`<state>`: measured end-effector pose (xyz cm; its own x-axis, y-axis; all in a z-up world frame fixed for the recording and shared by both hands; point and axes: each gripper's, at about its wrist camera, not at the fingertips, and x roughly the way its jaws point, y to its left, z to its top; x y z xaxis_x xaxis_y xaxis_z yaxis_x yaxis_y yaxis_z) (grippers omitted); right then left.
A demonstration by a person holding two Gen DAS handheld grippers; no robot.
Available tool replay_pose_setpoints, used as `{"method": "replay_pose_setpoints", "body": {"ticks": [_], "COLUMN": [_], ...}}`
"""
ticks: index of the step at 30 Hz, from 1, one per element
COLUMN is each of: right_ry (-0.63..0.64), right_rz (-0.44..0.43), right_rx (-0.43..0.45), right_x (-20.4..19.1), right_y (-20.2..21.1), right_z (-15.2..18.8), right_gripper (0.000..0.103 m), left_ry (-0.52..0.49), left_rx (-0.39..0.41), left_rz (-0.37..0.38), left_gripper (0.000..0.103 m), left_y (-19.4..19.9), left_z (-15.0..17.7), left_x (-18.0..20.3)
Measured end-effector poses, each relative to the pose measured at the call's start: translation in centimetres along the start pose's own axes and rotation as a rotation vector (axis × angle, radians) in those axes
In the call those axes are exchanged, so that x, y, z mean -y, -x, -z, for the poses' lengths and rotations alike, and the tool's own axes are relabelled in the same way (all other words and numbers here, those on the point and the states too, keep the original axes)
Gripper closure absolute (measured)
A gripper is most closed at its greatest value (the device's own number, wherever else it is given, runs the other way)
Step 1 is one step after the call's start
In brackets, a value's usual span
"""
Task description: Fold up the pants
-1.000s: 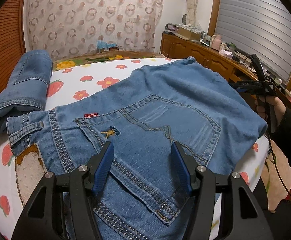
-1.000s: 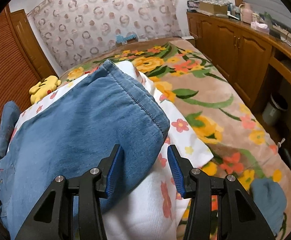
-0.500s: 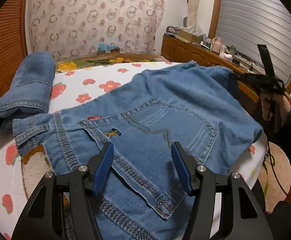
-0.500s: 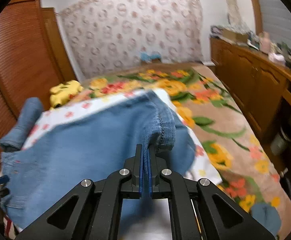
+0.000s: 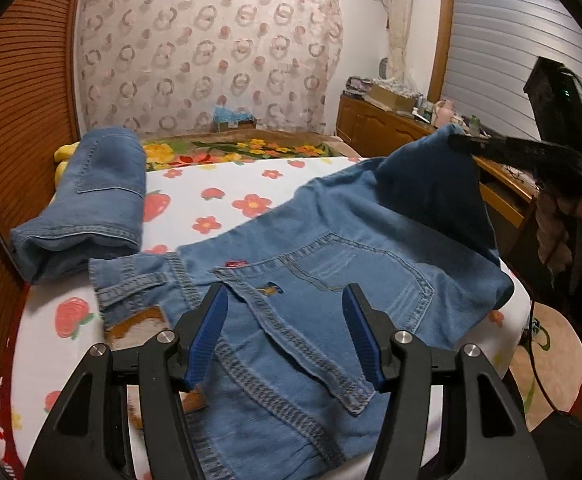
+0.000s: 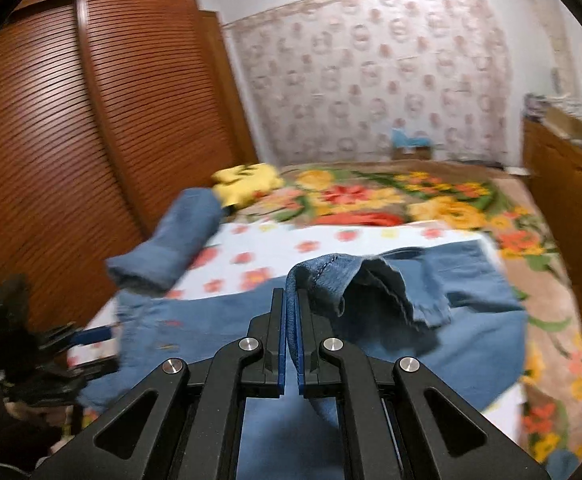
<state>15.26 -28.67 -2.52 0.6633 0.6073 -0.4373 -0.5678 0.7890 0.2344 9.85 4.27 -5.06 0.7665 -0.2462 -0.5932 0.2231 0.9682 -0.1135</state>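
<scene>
Blue denim pants (image 5: 331, 264) lie on the white flower-print sheet (image 5: 227, 196), back pocket up. My left gripper (image 5: 285, 336) is open and empty, hovering over the waist end near the pocket. My right gripper (image 6: 289, 312) is shut on the pants' leg hem (image 6: 331, 276) and holds it lifted above the bed; in the left wrist view it (image 5: 463, 142) holds the raised cloth at the right.
A second folded pair of jeans (image 5: 91, 196) lies at the left by the wooden louvred wardrobe (image 6: 91, 120). A yellow plush toy (image 6: 247, 184) and a floral blanket (image 6: 411, 200) lie beyond. A wooden sideboard (image 5: 391, 132) stands at the right.
My right gripper closed on the leg hem, then lifted it and carried it up and toward the waist. My left gripper stayed open over the waist and drew back a little.
</scene>
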Motion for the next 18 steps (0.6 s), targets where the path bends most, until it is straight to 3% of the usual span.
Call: {"method": "replay_pose_setpoints", "body": {"ticks": [2, 8, 14, 15, 17, 18], "right_ry": [0.003, 0.035, 0.079, 0.074, 0.070, 0.070], "right_rz": [-0.059, -0.131, -0.103, -0.097, -0.075, -0.067], "right_rx": [-0.017, -0.114, -0.189, -0.192, -0.191, -0.190], "right_x": [-0.6, -2.1, -2.5, -2.3, -2.6, -2.6], "right_y": [-0.2, -1.3, -1.0, -0.7, -0.1, 0.0], "right_z": [0.6, 3.5, 4.8, 4.8, 4.3, 4.1], "right_gripper": [0.100, 0.099, 0.098, 0.096, 0.078, 0.074], "left_ry": [0.011, 0.020, 0.013, 0.009, 0.001, -0.003], "left_rx": [0.005, 0.009, 0.003, 0.002, 0.000, 0.000], "left_rz": [-0.005, -0.010, -0.003, -0.001, 0.002, 0.004], "left_gripper": [0.042, 0.042, 0.042, 0.042, 0.042, 0.042], "left_y": [0.2, 0.3, 0.0, -0.1, -0.1, -0.2], "left_z": [0.0, -0.1, -0.2, -0.2, -0.3, -0.4], "left_x": [-0.4, -1.0, -0.6, -0.5, -0.1, 0.0]}}
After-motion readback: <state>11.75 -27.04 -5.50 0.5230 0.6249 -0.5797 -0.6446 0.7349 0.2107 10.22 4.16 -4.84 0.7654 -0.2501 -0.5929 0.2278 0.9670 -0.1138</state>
